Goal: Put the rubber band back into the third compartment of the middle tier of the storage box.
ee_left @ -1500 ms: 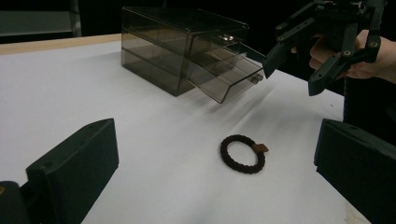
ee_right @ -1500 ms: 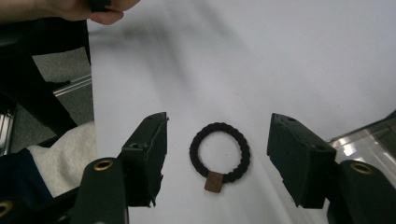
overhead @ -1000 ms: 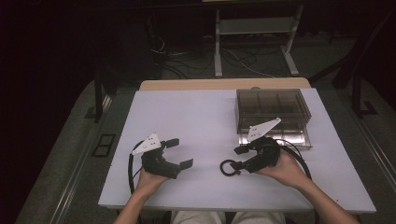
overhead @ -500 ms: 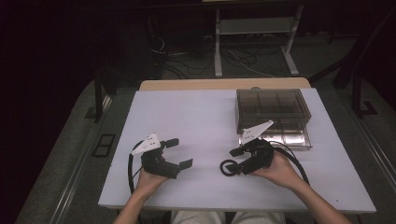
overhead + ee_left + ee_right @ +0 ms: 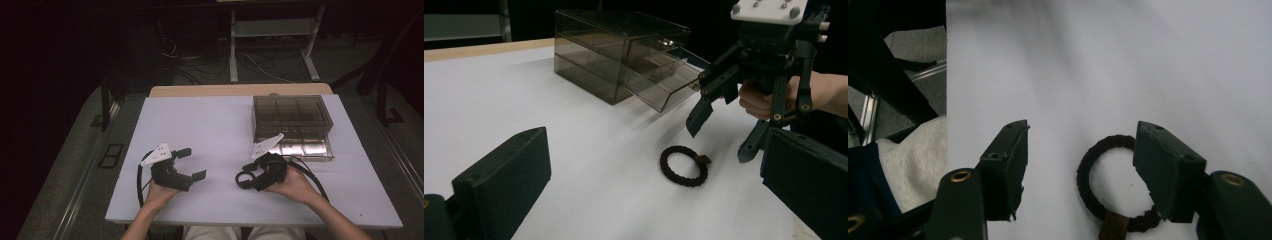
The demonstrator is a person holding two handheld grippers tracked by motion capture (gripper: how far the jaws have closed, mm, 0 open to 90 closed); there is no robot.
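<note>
Hair tie (image 5: 1113, 190) looks light, soft, braided; pinch its band at 3 o'clock; right gripper (image 5: 1080, 165) open above it, nothing clamped.

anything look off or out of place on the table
Only slightly: the drawer box's lower drawer stands pulled out, and a dark braided ring lies loose on the table below the right tool. Nothing spilled or damaged.

A white rectangular table (image 5: 210, 130) fills the middle of the high view. A smoky clear plastic drawer box (image 5: 290, 116) stands on it at right of centre, its bottom drawer pulled toward the lower frame. A dark braided ring-shaped hair tie (image 5: 245, 179) lies on the table below and left of the box, under the right gripper (image 5: 250, 181). The left gripper (image 5: 192, 163) sits at lower left, well apart from the tie.
</note>
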